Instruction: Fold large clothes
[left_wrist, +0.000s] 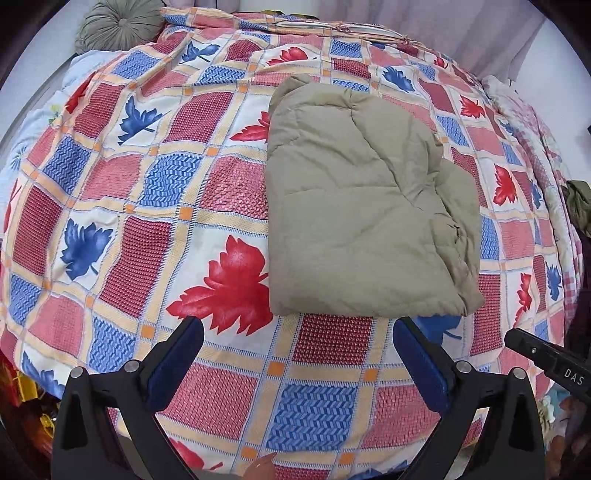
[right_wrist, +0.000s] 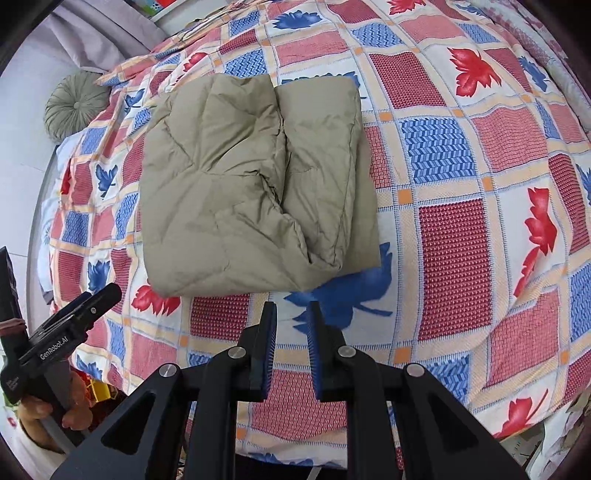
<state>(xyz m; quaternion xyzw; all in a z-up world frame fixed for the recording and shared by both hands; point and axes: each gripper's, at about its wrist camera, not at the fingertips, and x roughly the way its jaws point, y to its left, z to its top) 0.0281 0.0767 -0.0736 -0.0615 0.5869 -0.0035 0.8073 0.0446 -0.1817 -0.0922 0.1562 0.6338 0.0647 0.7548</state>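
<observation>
This is a bedroom in a home. A bed is spread with a checked cotton cover (left_wrist: 155, 206) printed with red and blue maple leaves, a round pleated grey-green cushion (left_wrist: 118, 26) sits at its far corner, and pale mauve curtains (left_wrist: 443, 29) hang behind.

Both views bright and even, soft daylight-like light with no glare; colours on the bedspread (left_wrist: 155, 236) read clean and the folded jacket (left_wrist: 365, 206) stays sharp, its creases throwing only faint, soft shadows. Strong fisheye bend in both: the bed bulges like a dome, the checks curve hard toward the rim, and dark vignette fills the corners. Slight softness at the far edges, for instance the round cushion (right_wrist: 75, 105) and the curtain (left_wrist: 436, 29); a soft shadow lies on the bedspread just beneath the jacket's near edge in the right view.
</observation>
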